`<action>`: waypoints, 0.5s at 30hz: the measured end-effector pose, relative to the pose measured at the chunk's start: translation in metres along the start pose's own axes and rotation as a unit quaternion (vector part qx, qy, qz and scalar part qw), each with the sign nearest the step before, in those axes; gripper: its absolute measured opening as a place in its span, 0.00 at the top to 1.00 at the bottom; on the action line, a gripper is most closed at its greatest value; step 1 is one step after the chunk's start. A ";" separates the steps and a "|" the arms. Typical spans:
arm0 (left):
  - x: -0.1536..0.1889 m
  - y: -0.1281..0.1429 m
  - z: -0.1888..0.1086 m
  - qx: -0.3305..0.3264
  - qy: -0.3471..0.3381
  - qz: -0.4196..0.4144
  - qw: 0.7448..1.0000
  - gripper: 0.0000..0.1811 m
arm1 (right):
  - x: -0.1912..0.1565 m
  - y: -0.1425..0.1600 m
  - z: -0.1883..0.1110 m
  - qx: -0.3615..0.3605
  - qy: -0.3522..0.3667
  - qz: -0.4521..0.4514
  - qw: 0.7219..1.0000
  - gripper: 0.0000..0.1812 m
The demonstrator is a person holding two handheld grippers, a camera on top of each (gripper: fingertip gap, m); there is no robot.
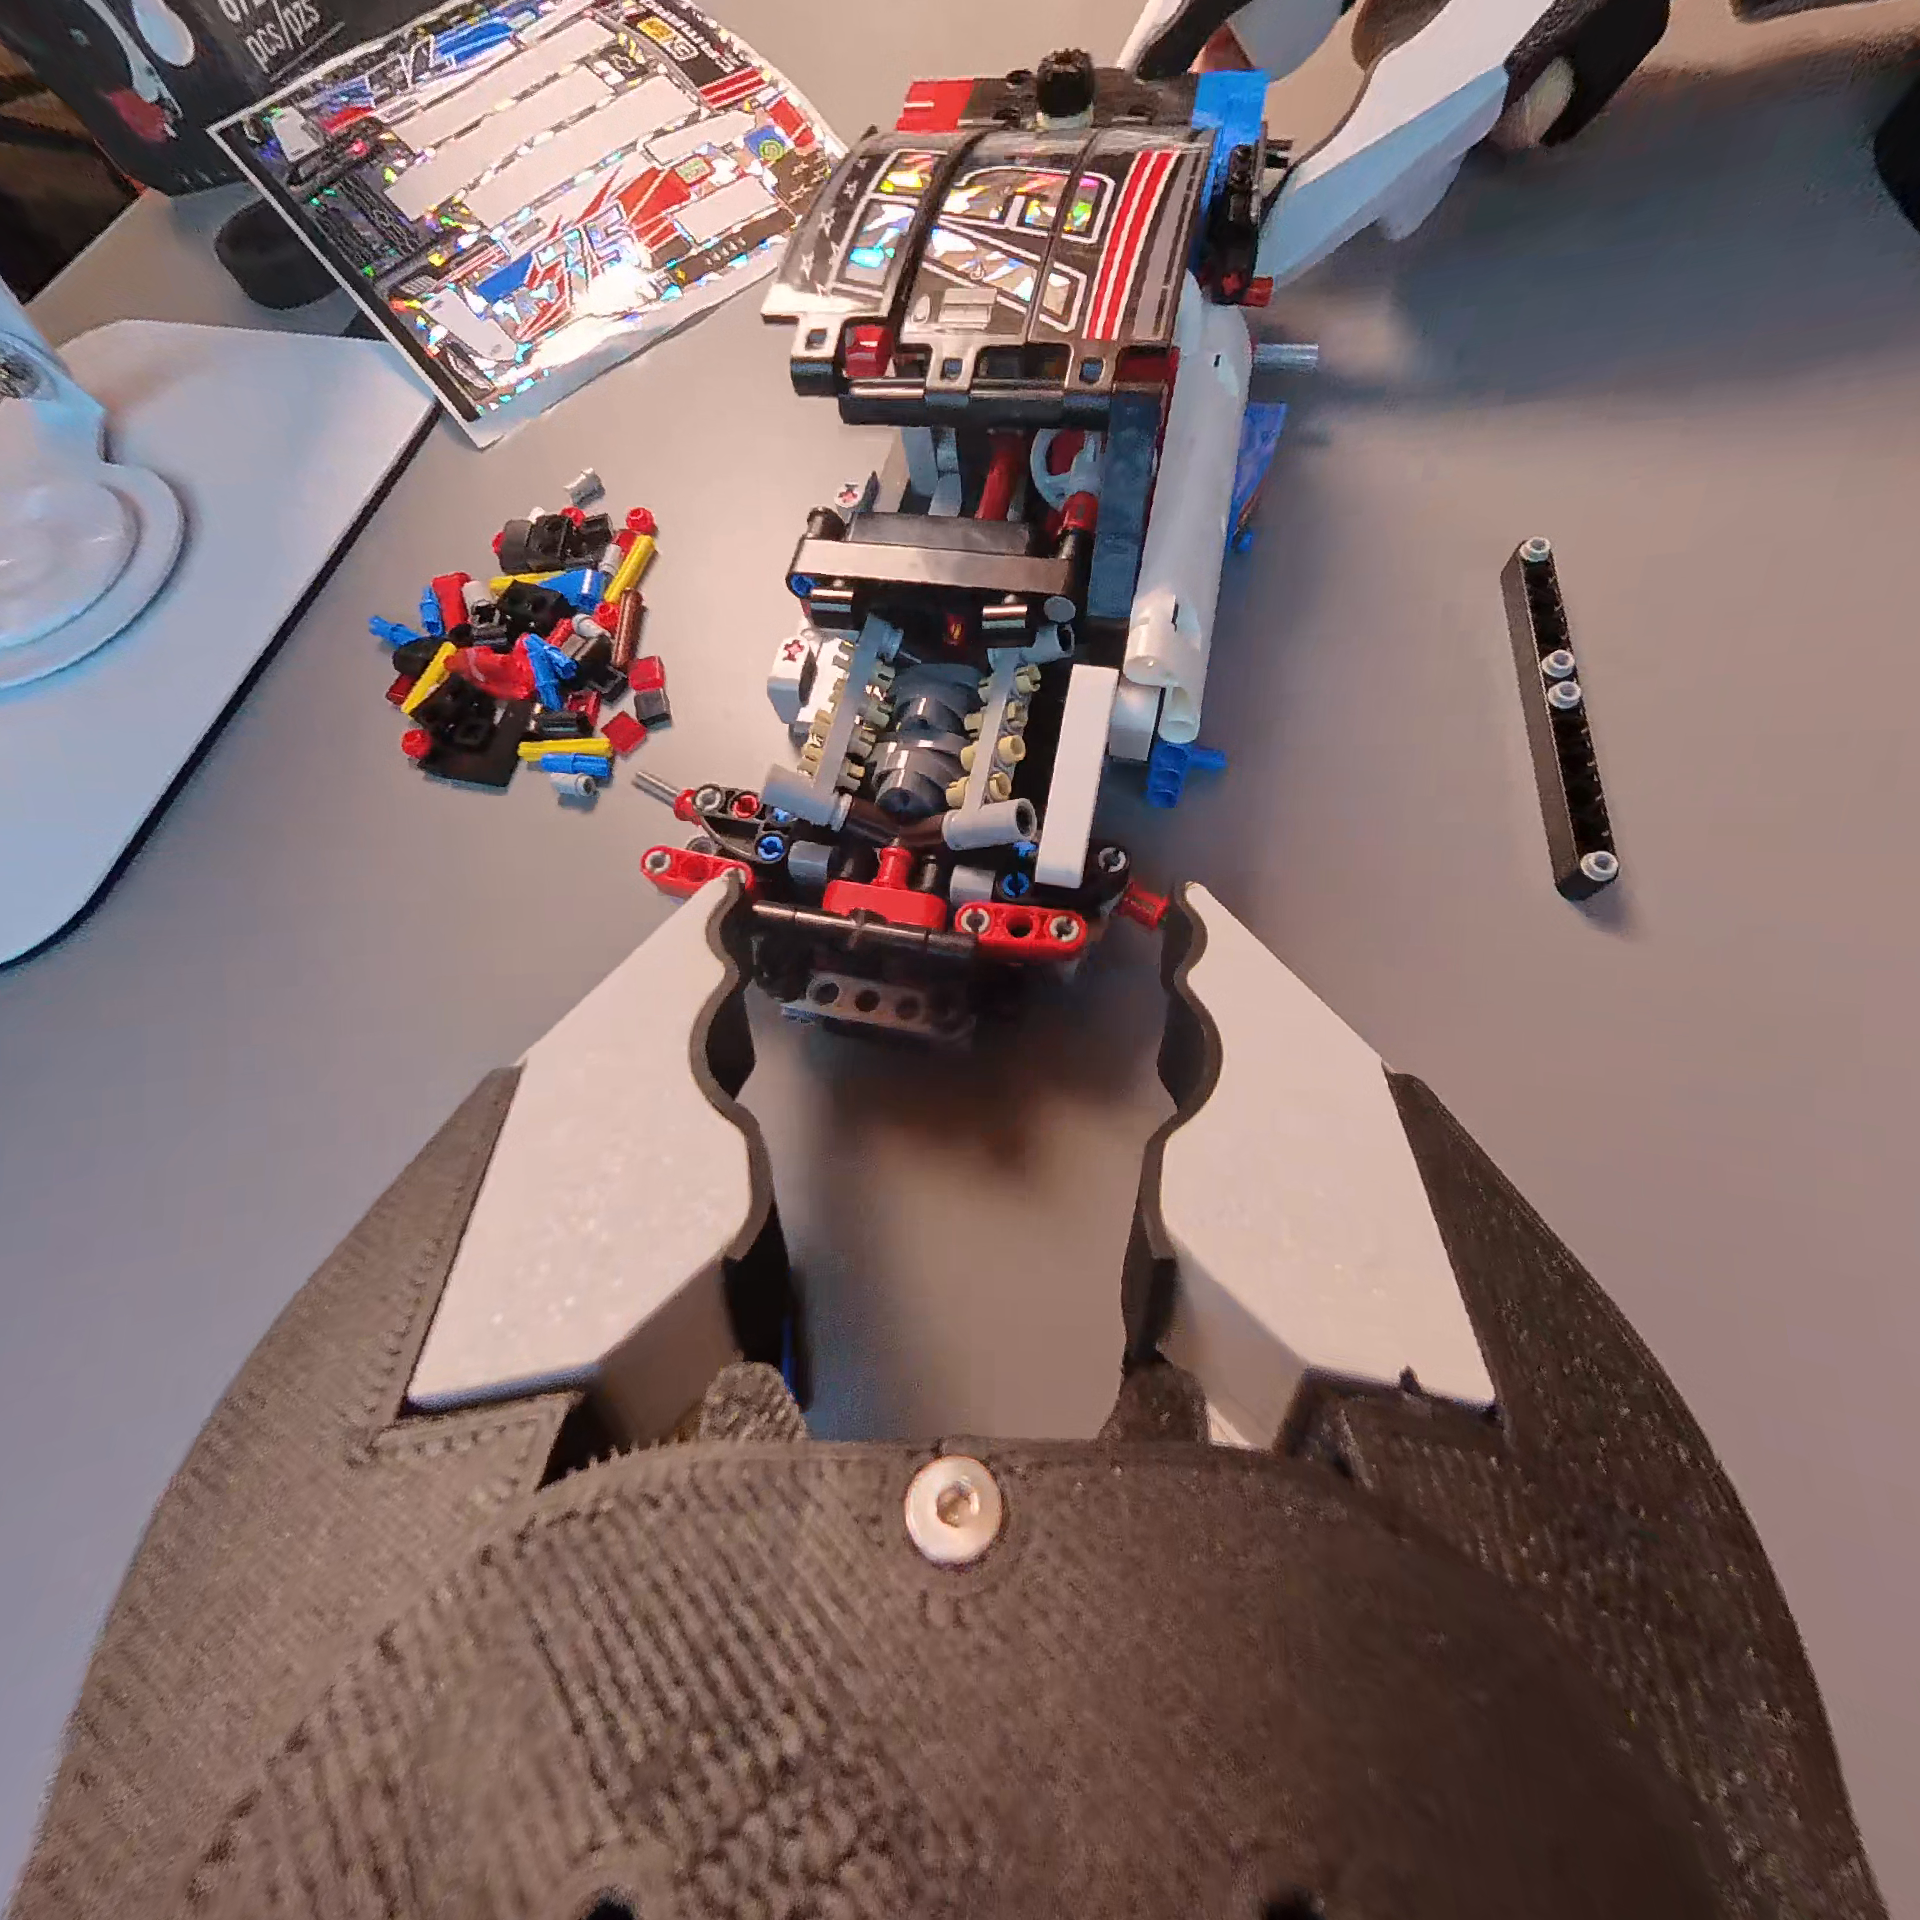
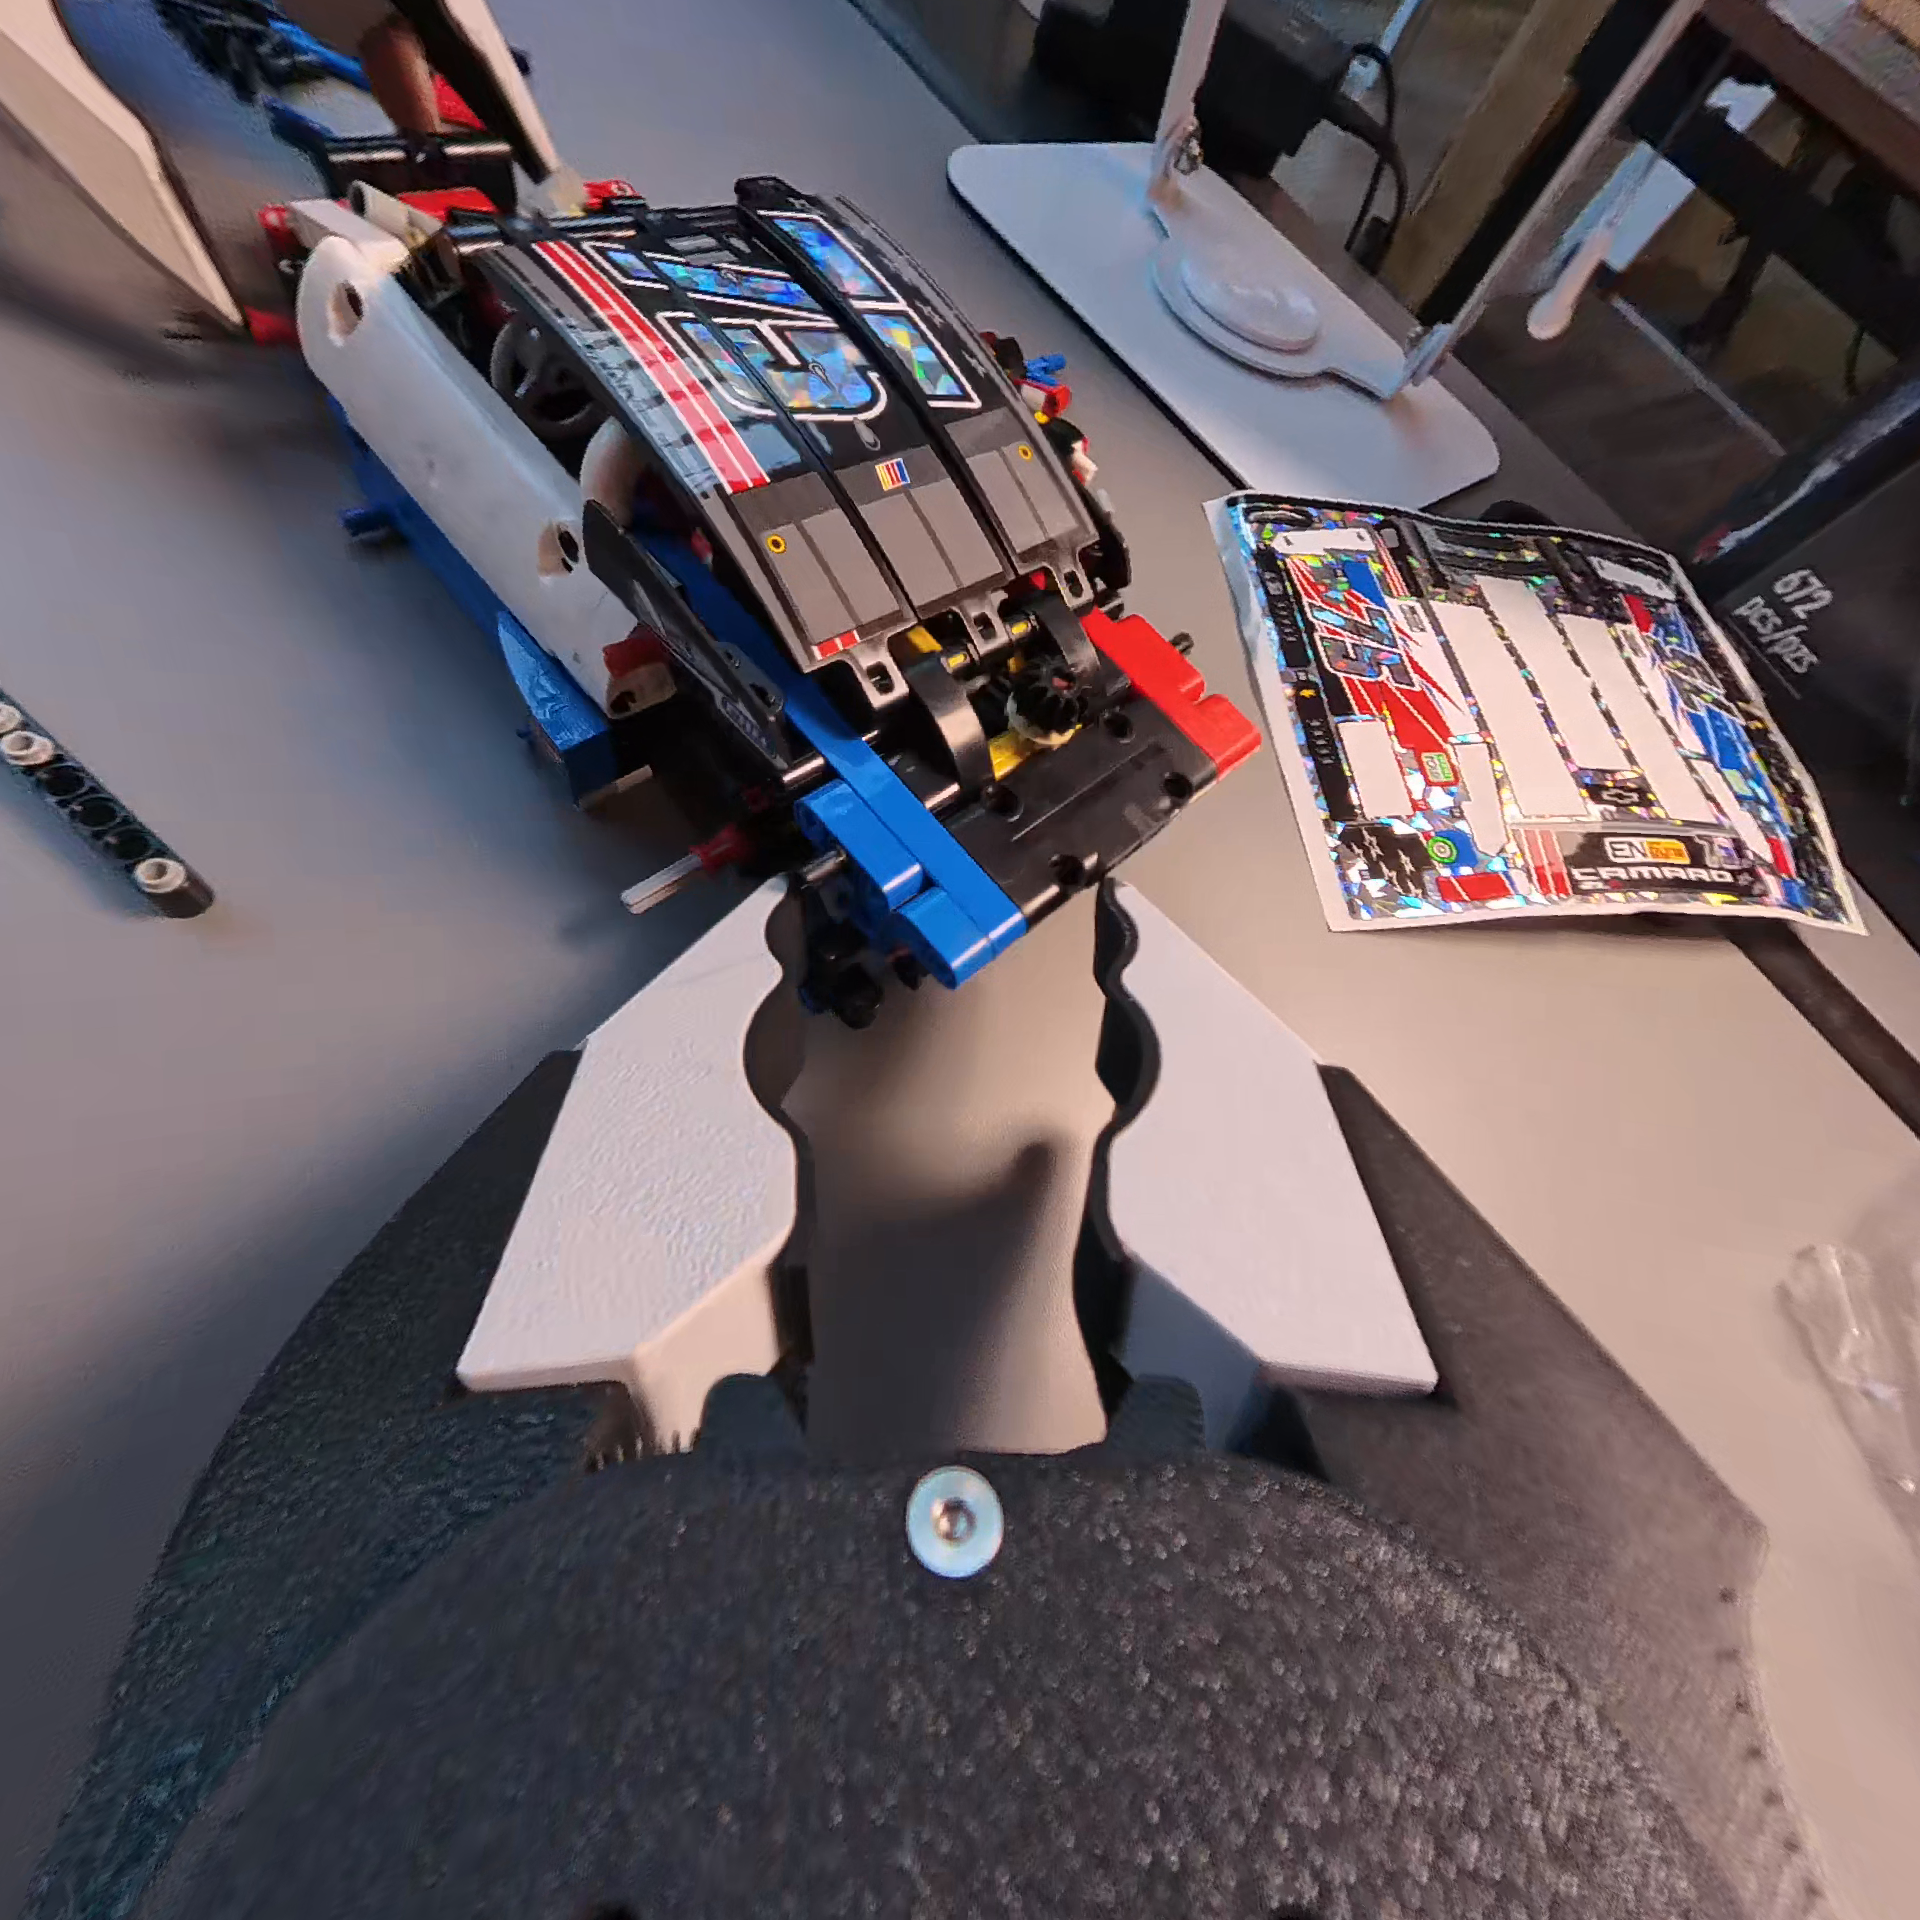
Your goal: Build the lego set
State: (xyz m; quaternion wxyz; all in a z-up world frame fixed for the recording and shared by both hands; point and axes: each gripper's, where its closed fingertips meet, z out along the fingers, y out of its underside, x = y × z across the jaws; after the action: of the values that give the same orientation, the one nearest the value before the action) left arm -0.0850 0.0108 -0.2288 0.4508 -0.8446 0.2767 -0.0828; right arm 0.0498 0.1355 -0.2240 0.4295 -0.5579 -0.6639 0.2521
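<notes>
Your left wrist view looks down along its own fingers from just above the grey table, close to the open-engine end of the lego car, facing along the car's length. Your right wrist view sits at the opposite end, equally close, facing the car from its blue and red rear corner. The two cameras point toward each other. Both take in the car, the sticker sheet, the black beam and the white lamp base
</notes>
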 end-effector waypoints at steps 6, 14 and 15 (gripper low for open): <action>0.005 0.000 -0.003 0.011 -0.003 -0.005 1.000 0.59 | -0.004 -0.005 -0.022 0.002 0.006 -0.025 1.000 0.71; 0.009 -0.014 -0.018 0.021 -0.028 0.046 0.998 0.57 | 0.014 0.007 -0.011 -0.013 0.045 -0.123 0.991 0.68; 0.011 -0.016 -0.019 0.023 -0.031 0.052 0.998 0.57 | 0.017 0.005 -0.011 -0.012 0.047 -0.149 0.988 0.70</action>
State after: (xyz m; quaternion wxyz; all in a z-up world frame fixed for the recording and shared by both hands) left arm -0.0765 -0.0015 -0.2063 0.4818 -0.8206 0.3047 -0.0394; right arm 0.0613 0.1516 -0.2180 0.4866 -0.4691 -0.7214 0.1509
